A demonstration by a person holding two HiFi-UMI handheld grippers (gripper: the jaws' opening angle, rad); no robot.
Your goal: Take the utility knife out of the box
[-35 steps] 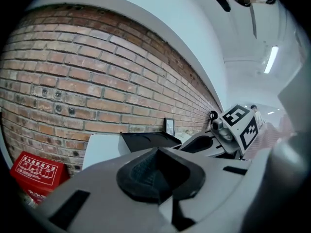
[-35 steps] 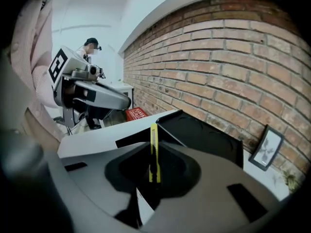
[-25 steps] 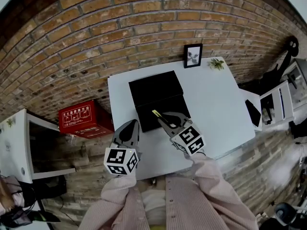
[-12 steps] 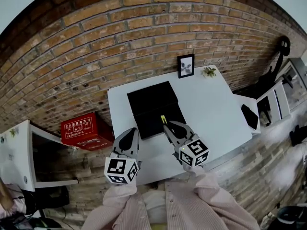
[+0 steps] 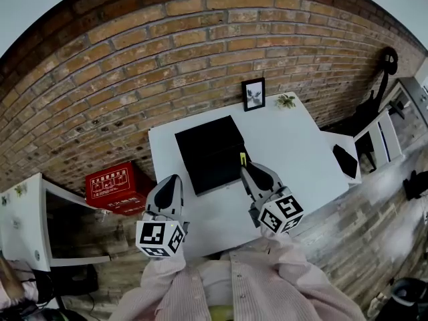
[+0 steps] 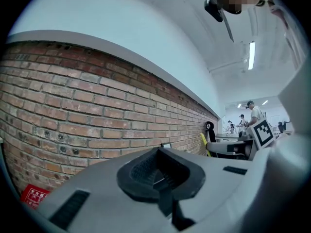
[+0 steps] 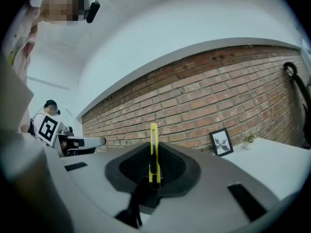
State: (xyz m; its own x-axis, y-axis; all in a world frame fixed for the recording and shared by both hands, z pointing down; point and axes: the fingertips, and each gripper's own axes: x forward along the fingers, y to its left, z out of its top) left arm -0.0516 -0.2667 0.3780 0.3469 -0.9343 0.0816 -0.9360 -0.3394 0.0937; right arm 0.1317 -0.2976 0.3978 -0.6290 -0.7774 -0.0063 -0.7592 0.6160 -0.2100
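The right hand-held gripper (image 5: 249, 172) hides most of the utility knife (image 5: 243, 158).

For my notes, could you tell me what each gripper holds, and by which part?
Right gripper pinches the utility knife by one end; left gripper holds nothing.

Box: black box (image 5: 212, 154) lies on the white table (image 5: 294, 152).
Knife: yellow utility knife (image 5: 243, 159) sticks out of the right gripper (image 5: 250, 171), beside the box.
Wall side: picture frame (image 5: 253, 94), small plant (image 5: 286, 101).
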